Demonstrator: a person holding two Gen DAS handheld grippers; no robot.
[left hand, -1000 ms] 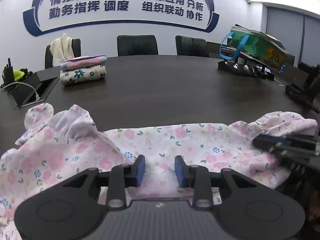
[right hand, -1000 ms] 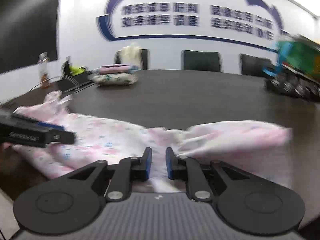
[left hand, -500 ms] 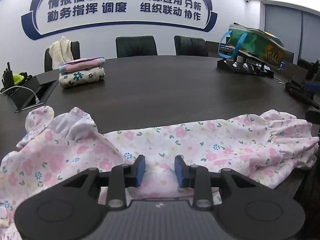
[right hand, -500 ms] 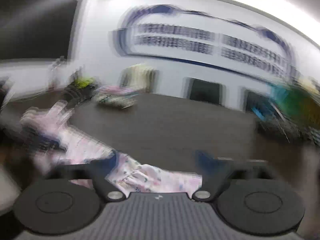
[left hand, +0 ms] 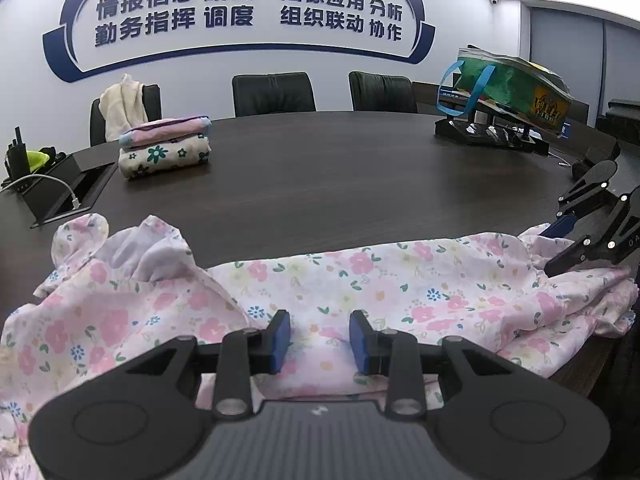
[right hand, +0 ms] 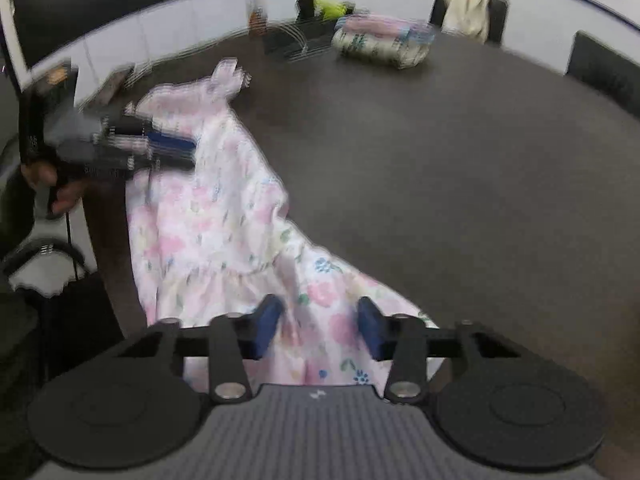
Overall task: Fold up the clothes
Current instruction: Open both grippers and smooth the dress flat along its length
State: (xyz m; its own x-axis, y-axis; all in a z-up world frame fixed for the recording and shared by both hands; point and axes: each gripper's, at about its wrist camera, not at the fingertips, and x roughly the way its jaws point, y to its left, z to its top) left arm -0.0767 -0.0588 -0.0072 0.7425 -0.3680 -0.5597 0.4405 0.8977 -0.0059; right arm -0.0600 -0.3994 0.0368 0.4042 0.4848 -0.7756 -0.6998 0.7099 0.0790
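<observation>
A pink floral garment [left hand: 360, 284] lies spread along the near edge of the dark table [left hand: 320, 168]. It also shows in the blurred right wrist view [right hand: 208, 216]. My left gripper [left hand: 320, 338] is open, its blue pads just above the cloth near its middle. My right gripper [right hand: 318, 322] is open over the garment's right end. It appears at the right edge of the left wrist view [left hand: 576, 236]. The left gripper shows at the left of the right wrist view [right hand: 172, 152].
A stack of folded clothes [left hand: 164, 152] sits far left on the table. A green bag on a black rack [left hand: 508, 96] stands at the far right. A cable box [left hand: 52, 192] lies at the left edge. Chairs [left hand: 272, 92] line the far side.
My right gripper opened, let go of the garment's right end and swung round to face along it. The left gripper has stayed in place and open.
</observation>
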